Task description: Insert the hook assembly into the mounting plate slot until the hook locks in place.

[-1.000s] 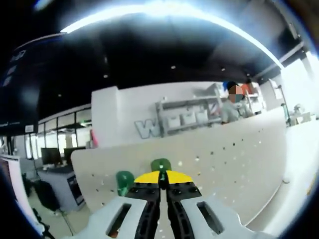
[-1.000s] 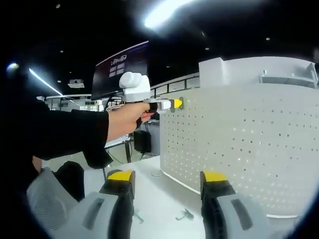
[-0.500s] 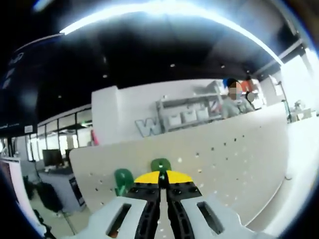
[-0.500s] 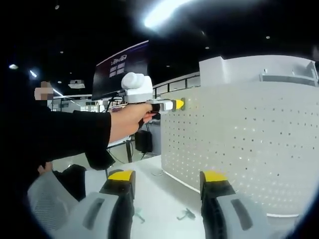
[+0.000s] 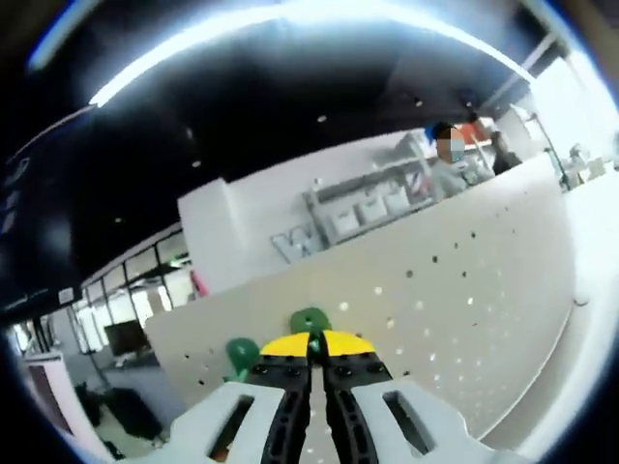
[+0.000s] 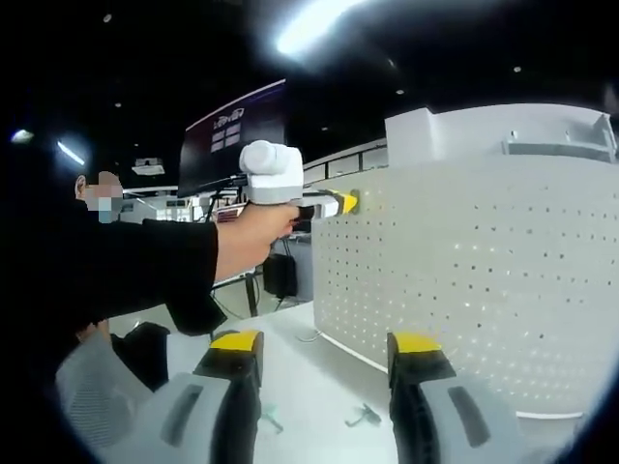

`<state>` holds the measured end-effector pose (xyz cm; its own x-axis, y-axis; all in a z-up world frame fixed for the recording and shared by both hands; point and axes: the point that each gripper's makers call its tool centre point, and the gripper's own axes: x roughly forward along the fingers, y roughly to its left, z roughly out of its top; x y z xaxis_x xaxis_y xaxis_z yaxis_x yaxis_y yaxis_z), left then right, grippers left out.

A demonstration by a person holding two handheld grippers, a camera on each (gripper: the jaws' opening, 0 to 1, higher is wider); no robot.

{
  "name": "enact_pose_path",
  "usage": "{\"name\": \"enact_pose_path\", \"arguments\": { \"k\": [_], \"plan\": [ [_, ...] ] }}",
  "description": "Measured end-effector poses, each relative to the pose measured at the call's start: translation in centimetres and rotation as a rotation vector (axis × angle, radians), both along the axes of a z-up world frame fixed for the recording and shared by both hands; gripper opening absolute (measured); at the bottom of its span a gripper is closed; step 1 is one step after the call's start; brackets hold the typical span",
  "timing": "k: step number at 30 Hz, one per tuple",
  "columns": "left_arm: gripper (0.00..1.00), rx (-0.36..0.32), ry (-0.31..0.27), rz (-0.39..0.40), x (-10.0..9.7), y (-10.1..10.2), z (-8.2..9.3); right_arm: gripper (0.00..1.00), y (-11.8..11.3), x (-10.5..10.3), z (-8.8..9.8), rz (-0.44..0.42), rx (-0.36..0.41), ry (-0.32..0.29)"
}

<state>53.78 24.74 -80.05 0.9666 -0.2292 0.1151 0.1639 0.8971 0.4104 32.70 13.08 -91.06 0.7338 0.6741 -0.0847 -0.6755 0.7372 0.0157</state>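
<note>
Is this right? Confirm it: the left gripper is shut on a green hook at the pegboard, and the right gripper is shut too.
Not quite. The right gripper is open, its jaws standing wide apart in the right gripper view. The left gripper is shut on the green hook at the pegboard.

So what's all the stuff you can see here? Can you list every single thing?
pegboard: one, white with rows of small holes, standing upright on the table, curved in the right gripper view
green hooks: two, green, at the pegboard's left end, one at the left gripper's tips, the other just beside it
table: one, white, under the pegboard
small metal parts: two or so, grey, lying on the table between the right gripper's jaws
shelf unit: one, grey, far wall, holding white boxes
dark screen: one, hanging in the background
left gripper: one, white with yellow tips, jaws together at the green hook
right gripper: one, same colours, jaws wide apart, holding nothing
person's hand: one, black sleeve, holding the left gripper
</note>
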Motion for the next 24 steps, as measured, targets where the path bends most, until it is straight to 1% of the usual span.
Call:
{"name": "enact_pose_path", "arguments": {
  "k": [2, 5, 8, 10, 11, 14, 16, 21, 22, 24],
  "plan": [
    [0.03, 0.014, -0.005, 0.003, -0.01, -0.11, -0.06, 0.49, 0.01, 0.01, 0.04, 0.0, 0.002, 0.0],
    [0.03, 0.016, -0.007, 0.003, 0.03, 0.04, -0.02, 0.49, 0.04, -0.03, 0.04, 0.002, 0.003, 0.001],
    [0.02, -0.042, 0.001, -0.026, 0.03, 0.23, 0.02, 0.49, 0.06, -0.04, 0.05, 0.005, 0.007, 0.003],
    [0.02, -0.121, 0.007, -0.069, 0.04, 0.31, 0.04, 0.49, 0.06, -0.05, 0.03, 0.006, 0.008, 0.005],
    [0.02, -0.129, 0.01, -0.084, 0.11, 0.42, -0.04, 0.49, 0.05, -0.04, 0.03, 0.005, 0.008, 0.005],
    [0.02, -0.125, 0.011, -0.102, 0.08, 0.58, 0.0, 0.49, 0.05, -0.03, 0.01, 0.007, 0.013, 0.009],
    [0.02, -0.1, 0.011, -0.098, 0.05, 0.44, -0.02, 0.49, 0.08, -0.02, -0.01, 0.008, 0.015, 0.01],
    [0.02, -0.115, 0.01, -0.079, -0.03, 0.38, -0.08, 0.49, 0.14, -0.03, -0.3, 0.011, 0.008, 0.018],
    [0.02, -0.113, -0.001, -0.075, -0.08, 0.36, 0.13, 0.49, 0.11, -0.01, -0.3, 0.01, 0.009, 0.018],
    [0.02, -0.08, 0.0, -0.061, -0.05, 0.26, 0.23, 0.49, 0.07, 0.03, -0.33, 0.008, 0.011, 0.02]
  ]
}}
